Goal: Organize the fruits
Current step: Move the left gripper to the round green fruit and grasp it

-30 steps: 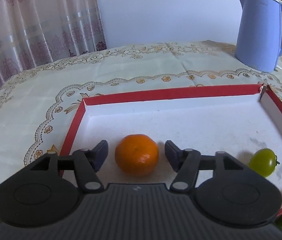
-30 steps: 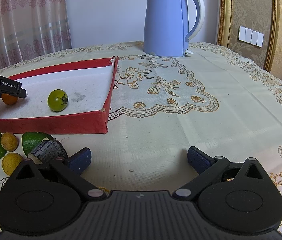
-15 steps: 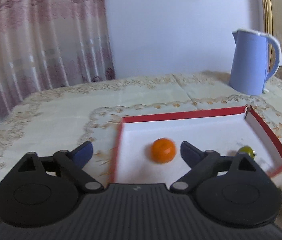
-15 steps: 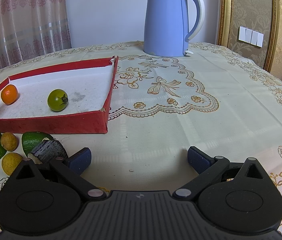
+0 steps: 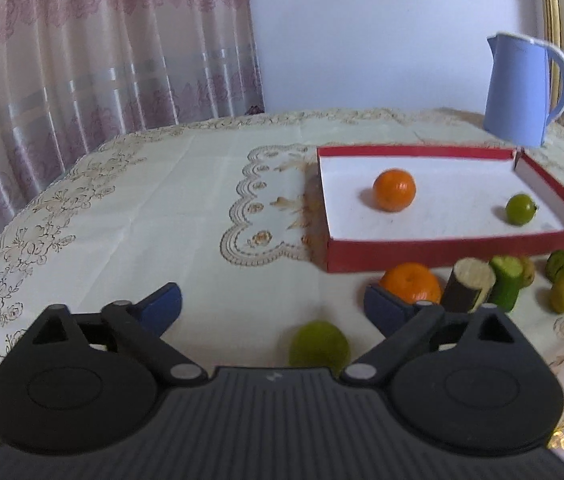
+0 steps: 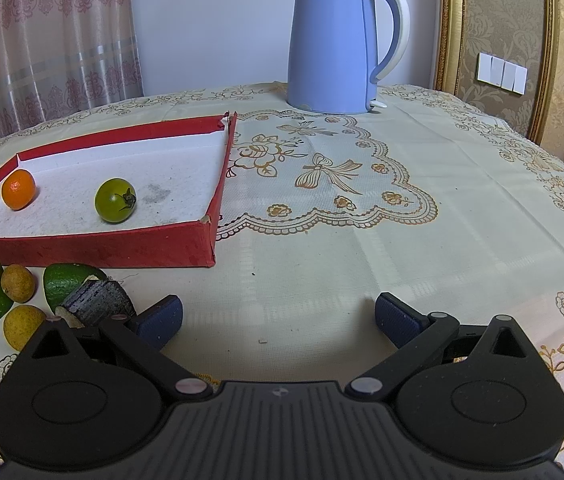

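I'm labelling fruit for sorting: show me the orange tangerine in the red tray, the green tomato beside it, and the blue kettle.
Orange tangerine (image 5: 394, 189), left wrist view, centre of its skin.
Green tomato (image 6: 115, 199), right wrist view, middle of its body.
Blue kettle (image 6: 328, 46), right wrist view, middle of its body.

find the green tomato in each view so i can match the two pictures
Left wrist view: the green tomato lies at right of centre, in the near right corner of the red tray.
Right wrist view: the green tomato lies left of centre, near the tray's front wall.
Shared landmark: the blue kettle beyond the tray.
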Demonstrator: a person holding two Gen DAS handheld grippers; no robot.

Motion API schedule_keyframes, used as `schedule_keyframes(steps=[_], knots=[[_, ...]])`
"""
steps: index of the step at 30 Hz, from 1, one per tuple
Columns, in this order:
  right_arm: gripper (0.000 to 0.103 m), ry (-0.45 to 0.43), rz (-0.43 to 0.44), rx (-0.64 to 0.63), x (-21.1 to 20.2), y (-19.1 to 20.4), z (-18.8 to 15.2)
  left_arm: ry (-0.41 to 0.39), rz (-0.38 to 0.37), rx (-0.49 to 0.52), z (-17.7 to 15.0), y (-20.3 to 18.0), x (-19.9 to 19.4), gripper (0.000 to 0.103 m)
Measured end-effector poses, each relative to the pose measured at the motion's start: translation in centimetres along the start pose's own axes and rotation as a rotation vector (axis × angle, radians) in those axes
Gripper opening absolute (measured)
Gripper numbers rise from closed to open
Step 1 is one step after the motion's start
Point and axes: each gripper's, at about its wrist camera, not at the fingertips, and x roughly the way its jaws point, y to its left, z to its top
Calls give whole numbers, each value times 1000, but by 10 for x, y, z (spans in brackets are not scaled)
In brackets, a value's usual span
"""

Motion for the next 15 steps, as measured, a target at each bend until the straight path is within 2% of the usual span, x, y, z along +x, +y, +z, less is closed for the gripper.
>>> schedule_keyframes(steps=[4,12,14,15], knots=[[103,0,0,0,0,0,0,16,13,49,-8,-10,7,87],[103,0,0,0,0,0,0,40,-1,23,-18,-10,17,86],[103,0,0,0,0,0,0,39,-19,6,-19,-8,17,79],[103,0,0,0,0,0,0,43,-37,-2,-19,-7,17,71]])
